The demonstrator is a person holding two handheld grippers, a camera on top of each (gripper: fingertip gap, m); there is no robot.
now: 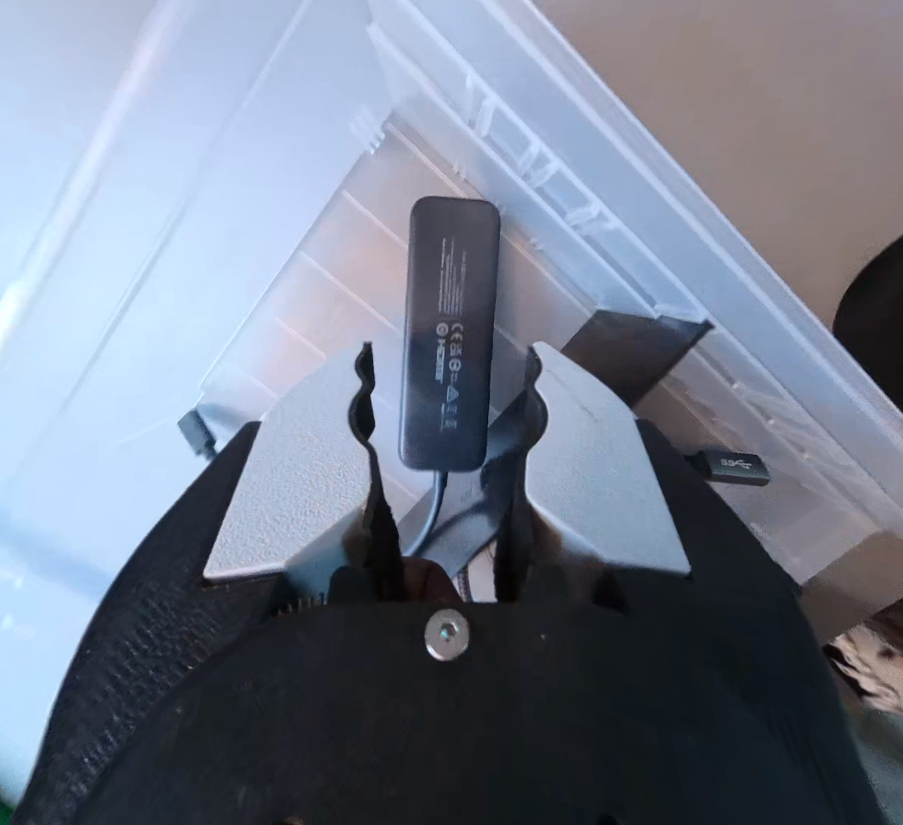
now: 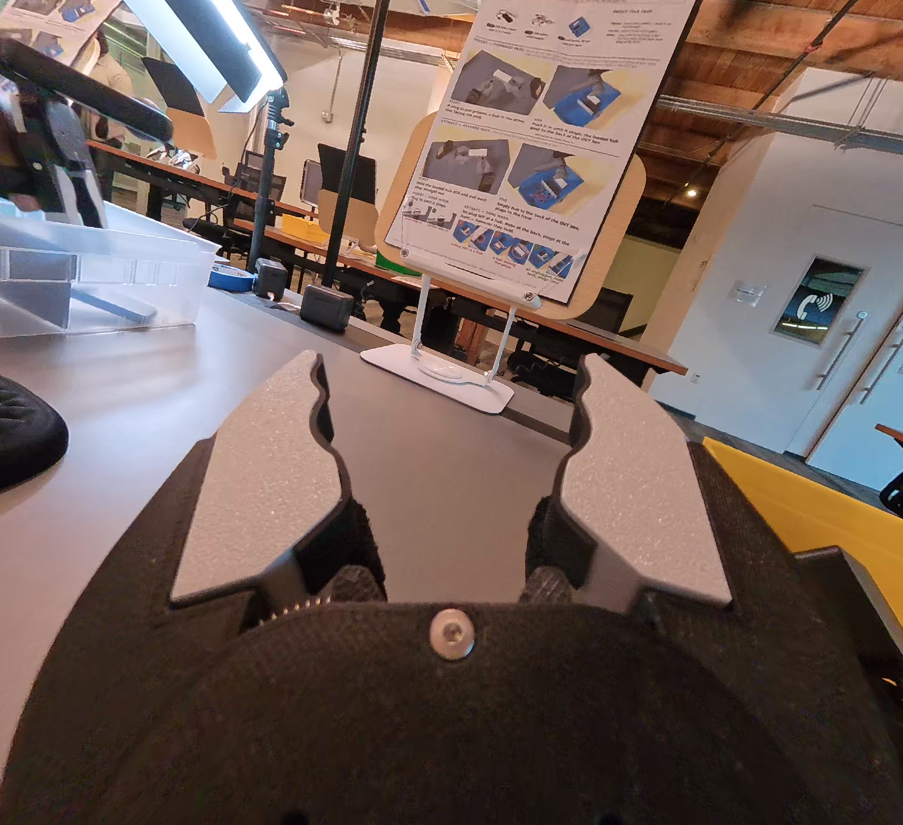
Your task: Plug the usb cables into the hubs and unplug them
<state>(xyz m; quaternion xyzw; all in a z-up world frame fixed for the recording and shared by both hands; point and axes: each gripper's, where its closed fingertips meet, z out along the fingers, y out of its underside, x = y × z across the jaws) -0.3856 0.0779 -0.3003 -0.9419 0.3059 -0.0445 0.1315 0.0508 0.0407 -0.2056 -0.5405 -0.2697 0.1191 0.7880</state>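
In the left wrist view a dark grey USB hub (image 1: 449, 337) lies label side up inside a clear plastic bin (image 1: 273, 127), its cable (image 1: 430, 513) running back toward me. My left gripper (image 1: 449, 353) is open, its fingers on either side of the hub with gaps on both sides. A loose USB plug (image 1: 733, 468) lies to the right and another plug (image 1: 195, 434) to the left. My right gripper (image 2: 450, 364) is open and empty over the grey table (image 2: 146, 401). The left gripper (image 2: 63, 176) shows far left in the right wrist view, over the bin (image 2: 146, 264).
A dark divider (image 1: 630, 347) stands in the bin. On the table: an instruction sheet on a white stand (image 2: 537, 142), a black pole with a base block (image 2: 326, 306), a blue tape roll (image 2: 229, 276), a black round pad (image 2: 24, 435). A yellow surface (image 2: 806, 508) lies right.
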